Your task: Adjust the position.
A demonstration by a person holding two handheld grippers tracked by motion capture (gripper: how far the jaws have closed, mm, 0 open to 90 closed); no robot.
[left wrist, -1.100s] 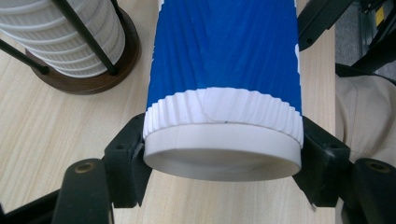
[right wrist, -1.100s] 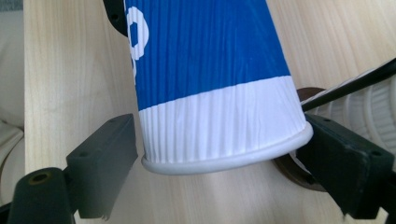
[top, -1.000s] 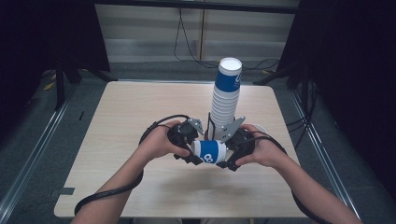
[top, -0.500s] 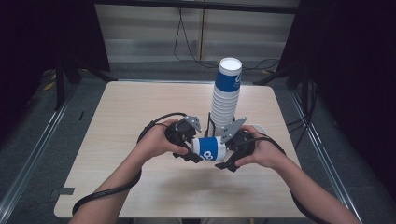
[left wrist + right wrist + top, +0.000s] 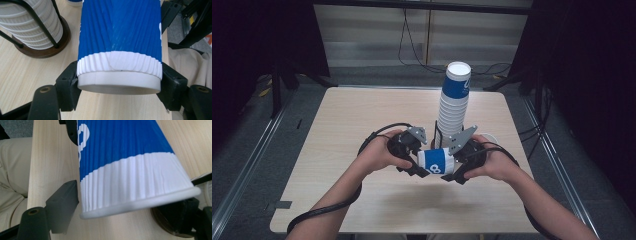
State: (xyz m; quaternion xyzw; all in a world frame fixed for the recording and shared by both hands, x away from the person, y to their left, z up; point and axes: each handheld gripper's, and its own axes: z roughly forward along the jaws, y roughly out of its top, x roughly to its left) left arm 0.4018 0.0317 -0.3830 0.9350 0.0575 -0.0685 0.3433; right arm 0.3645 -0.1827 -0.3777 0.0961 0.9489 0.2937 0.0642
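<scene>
Blue cup (image 5: 436, 161) lies sideways, long axis nine-to-three, left gripper (image 5: 414, 162) pinching its base end and right gripper (image 5: 455, 167) pinching its rim end.

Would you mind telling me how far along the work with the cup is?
Done: many cups sit stacked on the stand. In hand: one blue-and-white cup lies sideways above the table, the left gripper at one end, the right gripper at the other. Left, probably: adding it to the stack.

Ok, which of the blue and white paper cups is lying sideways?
The cup held between the left gripper and right gripper, clear of the table; the others stand nested in the tall stack.
</scene>
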